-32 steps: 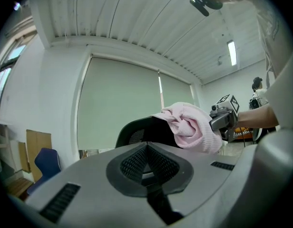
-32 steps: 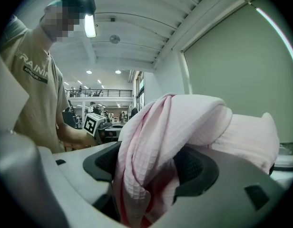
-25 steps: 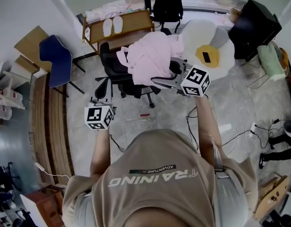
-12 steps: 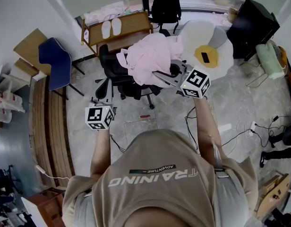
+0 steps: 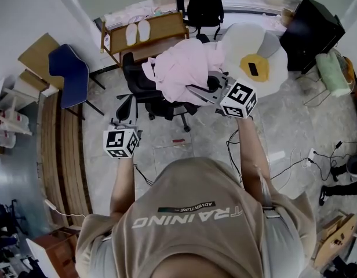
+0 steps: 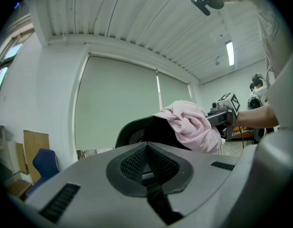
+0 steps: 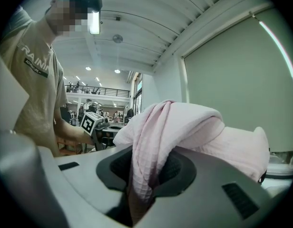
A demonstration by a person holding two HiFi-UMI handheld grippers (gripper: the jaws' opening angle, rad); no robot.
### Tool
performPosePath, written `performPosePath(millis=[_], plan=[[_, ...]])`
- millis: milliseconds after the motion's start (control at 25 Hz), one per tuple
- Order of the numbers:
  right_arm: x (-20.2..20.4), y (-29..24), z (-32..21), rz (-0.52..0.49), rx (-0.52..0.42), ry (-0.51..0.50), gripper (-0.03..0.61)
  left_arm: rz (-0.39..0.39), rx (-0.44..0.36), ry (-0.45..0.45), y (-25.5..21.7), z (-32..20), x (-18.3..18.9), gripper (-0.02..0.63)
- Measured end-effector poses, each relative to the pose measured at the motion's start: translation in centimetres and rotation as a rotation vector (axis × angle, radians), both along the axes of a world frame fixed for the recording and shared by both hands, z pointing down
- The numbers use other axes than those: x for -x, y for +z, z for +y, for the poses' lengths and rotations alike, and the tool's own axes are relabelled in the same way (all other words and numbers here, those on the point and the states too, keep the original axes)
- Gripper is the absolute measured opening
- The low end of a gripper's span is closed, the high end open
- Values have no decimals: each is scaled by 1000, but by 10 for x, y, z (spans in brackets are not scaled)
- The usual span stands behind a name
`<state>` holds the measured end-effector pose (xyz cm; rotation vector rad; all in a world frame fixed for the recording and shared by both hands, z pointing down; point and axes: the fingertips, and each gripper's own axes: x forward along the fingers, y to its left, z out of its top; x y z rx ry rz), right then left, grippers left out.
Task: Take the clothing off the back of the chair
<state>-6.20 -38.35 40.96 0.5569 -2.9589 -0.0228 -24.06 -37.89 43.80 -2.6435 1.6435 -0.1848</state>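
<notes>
A pink garment (image 5: 181,68) lies bunched over the back of a black office chair (image 5: 138,86). My right gripper (image 5: 194,90) reaches in from the right and is shut on a fold of the garment. In the right gripper view the pink cloth (image 7: 184,127) is pinched between the jaws of the right gripper (image 7: 145,170). My left gripper (image 5: 123,124) hangs apart from the chair, lower left, holding nothing. In the left gripper view the left gripper (image 6: 146,151) has its pads together, with the garment (image 6: 191,125) and the chair back (image 6: 141,129) beyond it.
A blue chair (image 5: 68,74) and a wooden desk (image 5: 36,51) stand at the left. Behind the office chair is a wooden bench (image 5: 161,30) with white slippers (image 5: 138,32). An egg-shaped cushion (image 5: 265,45) lies at the right. Cables (image 5: 239,149) trail on the floor.
The right gripper's jaws have closed on the pink garment. The left gripper and the chair have stayed where they were.
</notes>
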Motion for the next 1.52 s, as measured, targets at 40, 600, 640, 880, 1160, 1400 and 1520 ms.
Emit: performPosePath(millis=[40, 600, 640, 880, 1160, 1400, 1520], plan=[[-1, -1, 2, -1, -1, -5, 107, 0, -2, 2, -1, 1, -2, 14], [-8, -32, 56, -79, 7, -245, 101, 8, -9, -57, -11, 49, -40, 14], [-8, -32, 61, -87, 4, -263, 101, 9, -4, -68, -8, 56, -42, 14], [-9, -32, 97, -131, -13, -338, 100, 12, 25, -119, 12, 100, -43, 14], [-6, -33, 127, -145, -9, -327, 100, 11, 30, -111, 13, 125, -38, 14], [4, -39, 158, -148, -23, -261, 100, 10, 13, -35, 4, 150, -31, 14], [7, -38, 182, -160, -19, -214, 100, 7, 15, 0, 4, 166, -19, 12]])
